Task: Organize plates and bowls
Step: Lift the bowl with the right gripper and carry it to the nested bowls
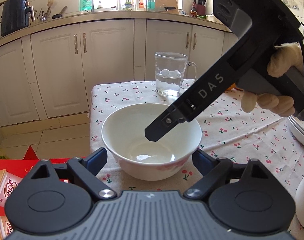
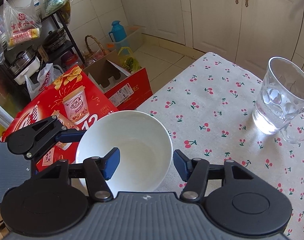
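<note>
Currently the step in hand is taking hold of the white, deep ceramic bowl (image 1: pixel 122 128), which sits on the cherry-print cloth of the worktop (image 1: pixel 231 124), close to its near-left corner.

1. My left tongs (image 1: pixel 150 156) straddle the bowl, one pad on each outer side. I cannot tell whether the pads press or only stand just beside the wall.
2. My right tongs (image 2: pixel 146 164) are clenched across the bowl's right wall, one pad inside and one outside.
3. Next move, as I judge it: lift straight up, keep the bowl level, then carry it right toward the white dishes (image 1: pixel 299 138) at the worktop's right margin.

Clearances: the worktop edge lies just left of the bowl, with a red printed carton (image 2: pixel 52 100) below it. Beyond the bowl, cloth is open up to the clear glass mug of water (image 1: pixel 169 74) near the far edge; keep clear of it.
</note>
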### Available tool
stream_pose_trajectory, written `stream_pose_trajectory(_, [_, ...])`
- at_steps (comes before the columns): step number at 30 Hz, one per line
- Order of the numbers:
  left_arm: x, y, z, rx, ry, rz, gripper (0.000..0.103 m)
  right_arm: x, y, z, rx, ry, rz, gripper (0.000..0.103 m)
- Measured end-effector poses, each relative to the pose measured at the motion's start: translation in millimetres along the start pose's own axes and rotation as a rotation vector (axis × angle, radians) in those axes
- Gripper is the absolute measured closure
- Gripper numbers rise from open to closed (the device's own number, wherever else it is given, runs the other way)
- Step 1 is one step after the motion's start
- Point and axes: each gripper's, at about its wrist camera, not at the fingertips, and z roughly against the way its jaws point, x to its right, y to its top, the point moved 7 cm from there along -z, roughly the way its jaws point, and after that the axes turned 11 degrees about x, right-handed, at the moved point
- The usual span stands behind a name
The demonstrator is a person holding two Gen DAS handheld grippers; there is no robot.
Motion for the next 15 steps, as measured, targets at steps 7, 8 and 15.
stream_pose_trajectory(7, [1.4,0.8,2.2,0.003,-0.002,-0.017,0.015,-1.2,-1.8,0.7,0.001,0.014,-0.004,0.043])
stream_pose_trajectory(8, [1.6,0.9,2.4,0.001,-0.002,-0.02,0.015,-1.2,-1.7,0.7,0.001,0.013,-0.003,0.043])
stream_pose_trajectory(15, [8.4,1.3,7.8,-0.018,-0.001,-0.041,0.015,-5.7,-4.8,8.0,0.004,0.022,-0.005,0.043])
